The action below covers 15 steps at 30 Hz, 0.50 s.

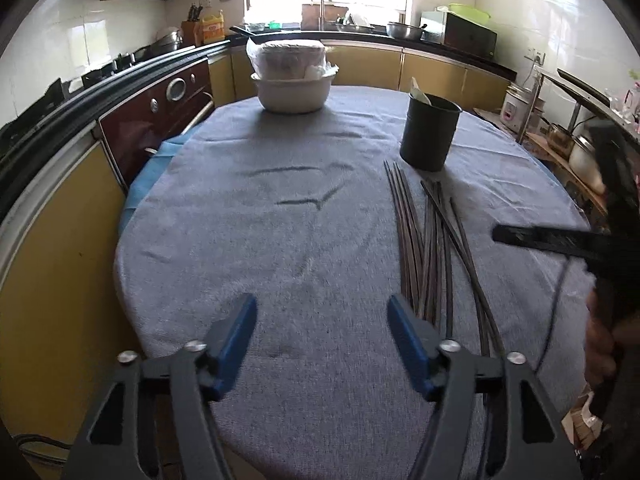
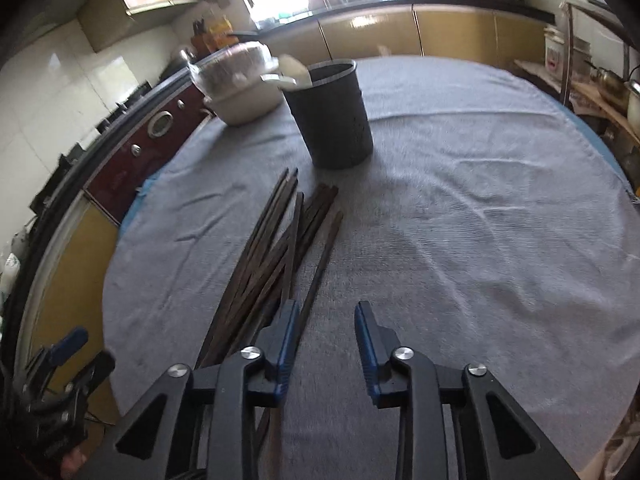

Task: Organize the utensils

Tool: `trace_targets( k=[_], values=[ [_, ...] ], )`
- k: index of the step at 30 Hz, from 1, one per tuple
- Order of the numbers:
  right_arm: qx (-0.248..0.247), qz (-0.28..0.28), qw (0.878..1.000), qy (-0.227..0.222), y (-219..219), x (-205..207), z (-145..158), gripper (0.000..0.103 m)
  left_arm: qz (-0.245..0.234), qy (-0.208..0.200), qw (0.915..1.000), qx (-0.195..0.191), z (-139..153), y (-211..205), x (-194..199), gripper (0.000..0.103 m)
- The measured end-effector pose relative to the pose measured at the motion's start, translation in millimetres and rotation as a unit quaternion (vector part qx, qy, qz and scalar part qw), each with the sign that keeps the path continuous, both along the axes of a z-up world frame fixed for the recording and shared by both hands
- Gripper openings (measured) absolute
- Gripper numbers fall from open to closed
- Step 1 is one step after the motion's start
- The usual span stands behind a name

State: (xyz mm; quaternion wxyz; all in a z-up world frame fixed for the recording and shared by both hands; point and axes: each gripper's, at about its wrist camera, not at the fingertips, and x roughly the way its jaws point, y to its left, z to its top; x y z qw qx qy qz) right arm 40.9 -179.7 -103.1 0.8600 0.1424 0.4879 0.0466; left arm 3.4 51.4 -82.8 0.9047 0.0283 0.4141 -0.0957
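Left gripper [image 1: 322, 316] sat at the bottom centre of its own view, jaws spread apart with only bare cloth between the blue pads; released, nothing held. Its right pad stood just beside the near ends of the chopsticks, contact not resolvable. Right gripper [image 2: 327, 322] sat at the bottom centre of its view, jaws narrower but with a clear gap and grey cloth showing through; nothing was clamped. Its left pad overlapped the near ends of the chopstick pile; whether it touched them could not be told.

Worktop [image 1: 248, 240] filled most of both views: a rounded surface under a grey cloth with shallow creases, and a blue layer showed at its left edge.

White bowl [image 1: 294, 94] stood at the far end of the worktop, upper centre in the left view, with a plastic-wrapped container stacked in it.

Black holder cup [image 1: 430, 132] stood upright right of centre in the left view and upper centre in the right view [image 2: 330, 116]. A pale utensil leaned out of its rim on the left side.

Chopsticks [image 2: 280, 240], dark and thin, lay loose on the cloth in a fanned, partly crossed pile just in front of the cup, apart from it. In the left view they ran down the right half of the frame [image 1: 424, 248].

Right edge of the left view showed the other gripper, blurred, and part of a hand [image 1: 600, 340].
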Motion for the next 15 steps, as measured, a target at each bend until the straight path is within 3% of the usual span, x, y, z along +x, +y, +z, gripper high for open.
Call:
trace_targets(
  k=[5, 9, 15],
  values=[
    [-0.013, -0.013, 1.0, 0.023, 9.7, 35.9, -15.9, 0.018, -0.004, 0.014, 0.9993, -0.035, -0.1, 9.0, 2.3, 0.063],
    [-0.03, -0.019, 0.998, 0.05, 17.1, 58.1, -31.8, 0.018, -0.006, 0.01, 0.9991, -0.04, 2.4, 12.5, 3.6, 0.063],
    [-0.084, -0.005, 0.995, 0.051, 26.7, 65.0, -32.7, 0.009, -0.024, 0.007, 0.998, -0.059, 13.1, 14.1, 16.2, 0.063]
  ],
)
